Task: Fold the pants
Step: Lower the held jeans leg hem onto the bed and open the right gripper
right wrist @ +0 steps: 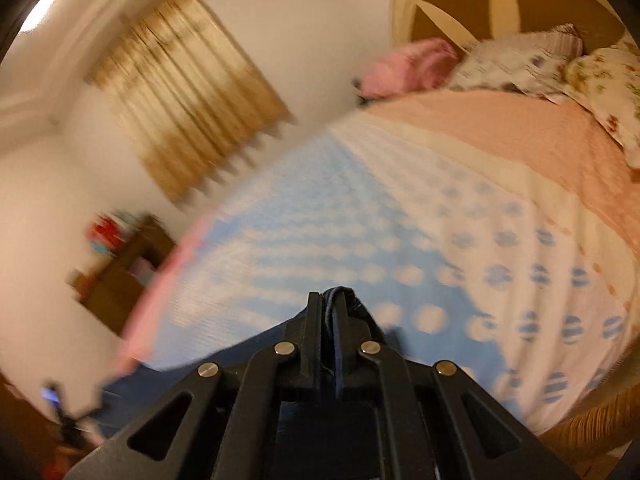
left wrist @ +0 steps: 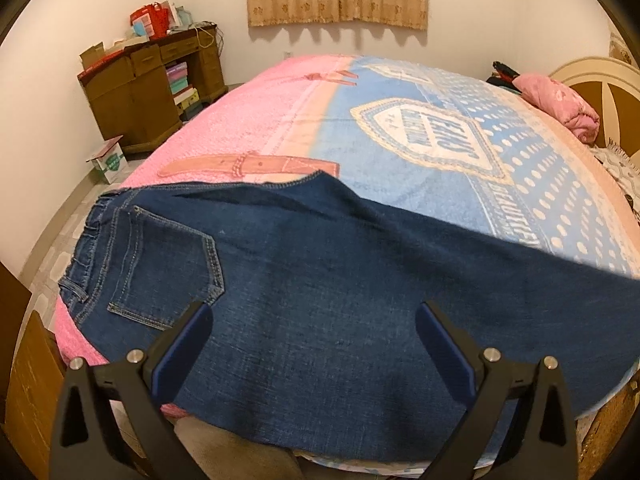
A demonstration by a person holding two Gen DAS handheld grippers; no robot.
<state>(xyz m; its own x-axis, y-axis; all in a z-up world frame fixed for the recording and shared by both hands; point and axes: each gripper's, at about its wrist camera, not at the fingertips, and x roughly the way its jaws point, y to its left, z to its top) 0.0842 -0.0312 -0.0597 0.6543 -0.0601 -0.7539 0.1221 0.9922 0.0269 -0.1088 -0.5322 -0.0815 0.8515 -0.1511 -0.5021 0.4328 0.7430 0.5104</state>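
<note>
Dark blue denim pants (left wrist: 320, 280) lie on the bed – left gripper (left wrist: 316, 320) spread wide above them; right gripper (right wrist: 329, 304) clamped on a denim fold.

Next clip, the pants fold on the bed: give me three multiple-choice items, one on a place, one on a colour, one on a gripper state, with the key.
1. Where does the waistband of the jeans lie in the left wrist view?
A. Toward the left end of the bed
B. Against the headboard
C. On the floor

2. What colour are the jeans?
A. Black
B. Dark blue
C. Light grey

3. How stand the jaws of the right gripper?
A. Wide open over the blanket
B. Closed on denim
C. Closed on a pillow

Key: 1 A, the belt loops and back pocket sit at the left; 2 B, dark blue denim with lighter stitching; 3 B, a fold of blue cloth shows pinched between the closed jaws.
</note>
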